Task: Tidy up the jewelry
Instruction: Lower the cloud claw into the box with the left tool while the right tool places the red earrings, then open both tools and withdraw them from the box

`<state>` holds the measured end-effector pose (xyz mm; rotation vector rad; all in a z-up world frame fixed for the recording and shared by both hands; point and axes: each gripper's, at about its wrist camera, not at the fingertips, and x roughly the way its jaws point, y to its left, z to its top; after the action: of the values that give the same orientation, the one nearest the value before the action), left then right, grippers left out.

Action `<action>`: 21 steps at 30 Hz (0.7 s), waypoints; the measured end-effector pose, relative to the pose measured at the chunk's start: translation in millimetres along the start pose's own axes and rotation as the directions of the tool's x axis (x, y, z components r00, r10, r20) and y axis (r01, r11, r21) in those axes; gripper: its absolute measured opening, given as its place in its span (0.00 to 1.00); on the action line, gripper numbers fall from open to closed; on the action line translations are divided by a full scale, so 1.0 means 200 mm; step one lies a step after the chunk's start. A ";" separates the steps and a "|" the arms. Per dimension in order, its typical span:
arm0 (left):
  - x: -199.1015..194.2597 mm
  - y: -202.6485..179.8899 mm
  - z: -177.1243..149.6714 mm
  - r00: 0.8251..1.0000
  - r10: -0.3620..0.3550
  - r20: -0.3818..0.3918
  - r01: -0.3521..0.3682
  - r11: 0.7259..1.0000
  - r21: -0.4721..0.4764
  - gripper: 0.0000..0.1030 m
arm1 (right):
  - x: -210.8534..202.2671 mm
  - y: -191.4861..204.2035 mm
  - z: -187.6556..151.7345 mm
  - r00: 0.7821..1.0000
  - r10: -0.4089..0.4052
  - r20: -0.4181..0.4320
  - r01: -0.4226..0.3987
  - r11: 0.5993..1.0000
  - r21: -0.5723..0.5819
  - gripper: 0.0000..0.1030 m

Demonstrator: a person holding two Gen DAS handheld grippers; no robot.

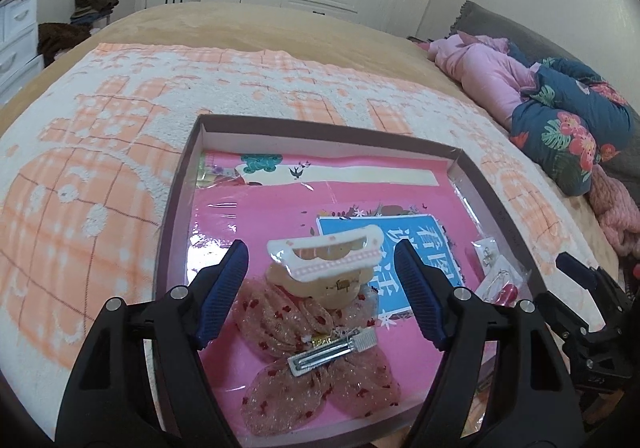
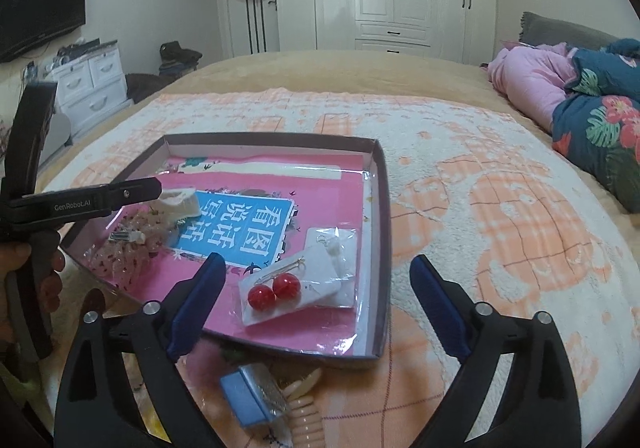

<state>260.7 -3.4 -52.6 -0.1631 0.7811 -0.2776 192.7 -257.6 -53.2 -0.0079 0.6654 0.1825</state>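
Observation:
A shallow dark-rimmed box (image 1: 188, 176) (image 2: 383, 232) lies on the bed with a pink book (image 1: 280, 208) (image 2: 320, 188) as its floor. In the left wrist view my left gripper (image 1: 320, 248) stands open around a white and pink claw clip (image 1: 332, 258), pads clear of it. The clip rests on a beige clip and a pink mesh bow (image 1: 280, 324) with a silver snap clip (image 1: 332, 352). My right gripper (image 2: 318, 264) is open just above a clear packet of red ball earrings (image 2: 274, 290) in the box's near right corner. A second earring packet (image 2: 334, 244) overlaps it.
A peach and white blanket (image 2: 500, 208) covers the bed around the box. Pink and floral bedding (image 2: 592, 116) is piled at the right. Near the front edge lie a blue glittery box (image 2: 252, 396) and a cream comb clip (image 2: 304, 404). A hand (image 2: 24, 268) holds the left gripper's handle.

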 end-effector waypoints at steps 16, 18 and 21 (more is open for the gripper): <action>-0.31 -0.05 -0.05 0.993 -0.015 0.121 0.019 0.999 -0.034 0.89 | -0.17 -0.10 -0.03 0.997 -0.019 0.071 0.015 0.998 0.065 0.92; -0.34 -0.06 -0.06 0.991 -0.009 0.130 0.013 0.999 -0.032 0.89 | -0.18 -0.10 -0.04 0.997 -0.020 0.074 0.015 0.998 0.064 0.92; -0.38 -0.06 -0.08 0.991 -0.007 0.132 0.011 0.999 -0.031 0.89 | -0.20 -0.10 -0.04 0.996 -0.020 0.083 0.015 0.998 0.062 0.92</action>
<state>195.6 7.0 -9.7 -0.2126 0.6534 -0.2603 160.0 -284.9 -35.6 0.0526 0.5875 0.1448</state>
